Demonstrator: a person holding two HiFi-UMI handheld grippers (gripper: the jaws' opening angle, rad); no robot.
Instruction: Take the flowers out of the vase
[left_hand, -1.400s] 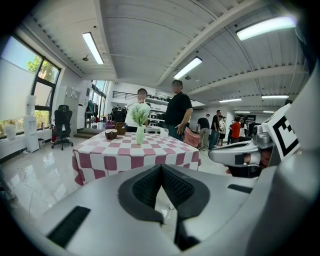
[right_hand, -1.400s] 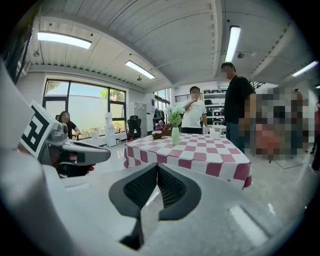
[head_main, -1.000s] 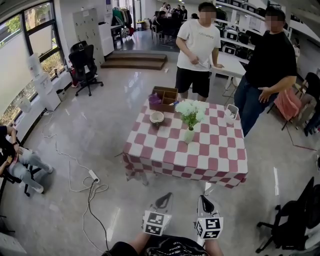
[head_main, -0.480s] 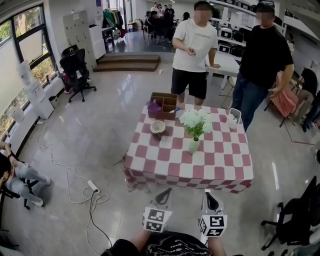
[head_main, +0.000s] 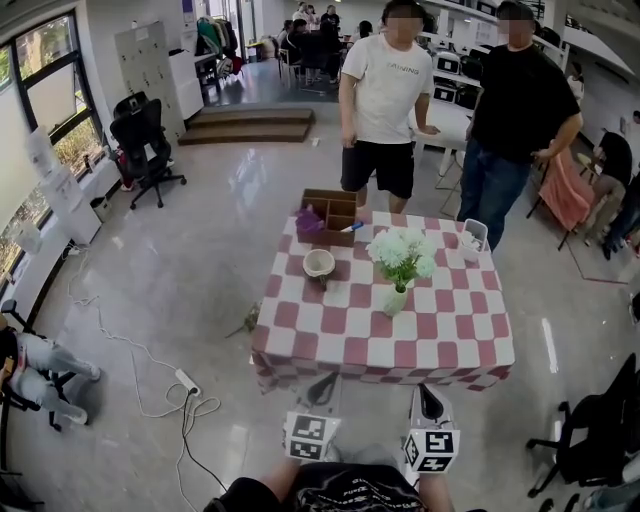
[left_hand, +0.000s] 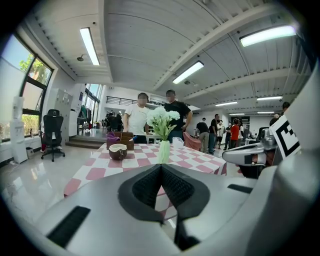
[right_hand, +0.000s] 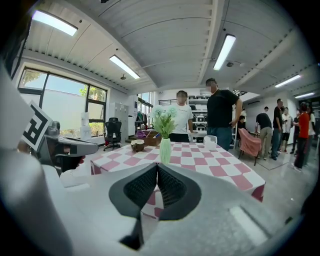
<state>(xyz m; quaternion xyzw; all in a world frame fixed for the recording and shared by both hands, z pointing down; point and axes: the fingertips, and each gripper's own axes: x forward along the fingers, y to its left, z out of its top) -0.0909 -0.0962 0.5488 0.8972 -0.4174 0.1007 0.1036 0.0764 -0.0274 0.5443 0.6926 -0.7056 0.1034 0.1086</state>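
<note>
Three cameras on one checked table (head_main: 440, 340)
The head view looks steeply down from the near side; both gripper views look almost level along their jaws from just short of the near edge, all sharing the vase (head_main: 396, 299).

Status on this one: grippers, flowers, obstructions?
Left gripper and right gripper shut, empty, short of table. Flowers in vase, untouched. Bowl off to the side, not blocking.

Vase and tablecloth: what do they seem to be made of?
The vase looks like pale green glazed ceramic or frosted glass: smooth, opaque and evenly coloured. Which of the two is unclear. The tablecloth seems to be matte woven fabric, red-and-white checked, hanging in soft folds at the sides.
</note>
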